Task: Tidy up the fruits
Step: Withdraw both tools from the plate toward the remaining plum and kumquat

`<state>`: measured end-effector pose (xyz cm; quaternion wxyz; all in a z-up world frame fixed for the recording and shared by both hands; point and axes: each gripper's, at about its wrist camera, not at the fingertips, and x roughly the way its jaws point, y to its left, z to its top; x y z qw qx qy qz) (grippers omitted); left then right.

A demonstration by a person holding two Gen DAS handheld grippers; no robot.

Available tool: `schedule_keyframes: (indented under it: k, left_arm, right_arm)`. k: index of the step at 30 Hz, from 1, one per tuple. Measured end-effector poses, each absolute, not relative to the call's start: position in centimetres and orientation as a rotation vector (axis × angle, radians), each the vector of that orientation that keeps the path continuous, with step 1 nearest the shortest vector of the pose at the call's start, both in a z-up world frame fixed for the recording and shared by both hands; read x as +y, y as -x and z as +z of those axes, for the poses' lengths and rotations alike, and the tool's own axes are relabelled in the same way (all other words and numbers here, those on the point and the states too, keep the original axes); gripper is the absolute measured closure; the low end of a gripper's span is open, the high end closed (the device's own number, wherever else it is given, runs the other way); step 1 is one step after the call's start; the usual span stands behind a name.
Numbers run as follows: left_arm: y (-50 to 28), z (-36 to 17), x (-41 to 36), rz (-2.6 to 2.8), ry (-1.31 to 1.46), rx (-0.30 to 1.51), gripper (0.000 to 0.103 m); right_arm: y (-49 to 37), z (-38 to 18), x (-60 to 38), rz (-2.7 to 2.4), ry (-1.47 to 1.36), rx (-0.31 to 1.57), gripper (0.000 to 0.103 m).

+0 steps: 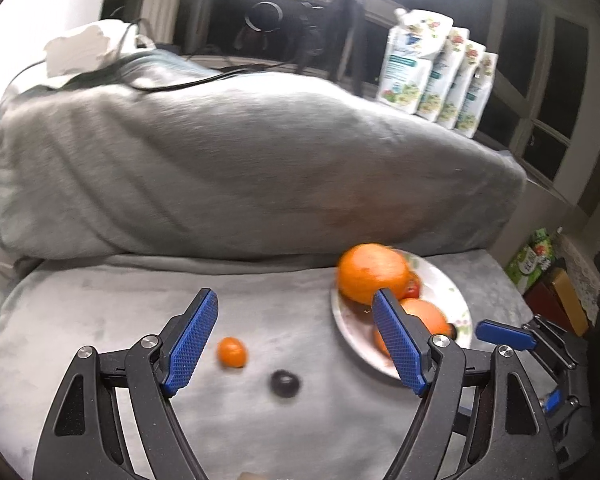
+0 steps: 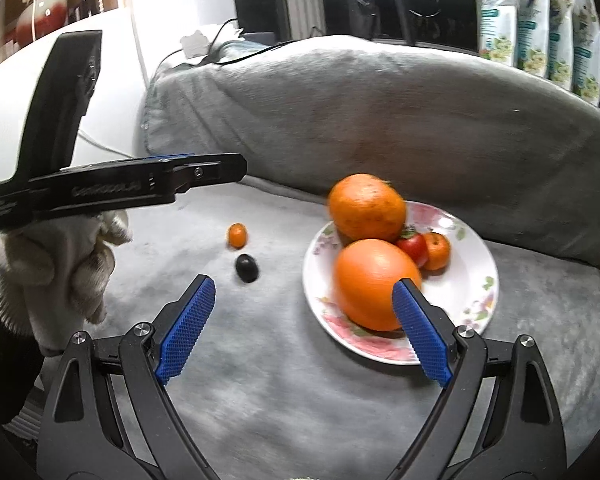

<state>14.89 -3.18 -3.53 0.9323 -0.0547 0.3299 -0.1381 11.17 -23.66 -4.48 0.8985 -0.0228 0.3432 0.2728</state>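
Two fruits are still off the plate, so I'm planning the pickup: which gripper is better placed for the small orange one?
Left. The small orange fruit sits just ahead between the open left gripper fingers; the open right gripper faces the plate, farther away.

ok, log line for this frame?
left hand-held gripper open | right hand-held gripper open | plate four fruits | kumquat, dark fruit off plate

Oranges on plate (image 2: 478, 240), kumquat (image 2: 237, 235) left (on cushion (image 2: 284, 380))
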Motion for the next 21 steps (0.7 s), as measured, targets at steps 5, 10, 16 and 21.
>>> schedule_keyframes:
  k: [5,10,16,21]
  left_arm:
    - [-15.1,-4.4,-1.4,-0.250,0.128,0.690,0.023]
    - [-15.4,-5.6,0.2,-0.233,0.168,0.712,0.024]
    - [-15.8,-7.2,1.3,-0.247,0.207,0.752,0.039]
    - [-16.3,-8.4,1.3,-0.270,0.216,0.787,0.053]
  right_arm:
    - [-11.0,-4.9,-21.8,0.609,0.062,0.715,0.011]
    - [-11.2,-5.4,-20.1,0.644,0.076,0.729,0.011]
    - [-11.9,-6.4,-18.0,0.686,0.095,0.757,0.025]
    - [-13.0,-7.5,-16.6,0.705,0.096,0.797,0.038]
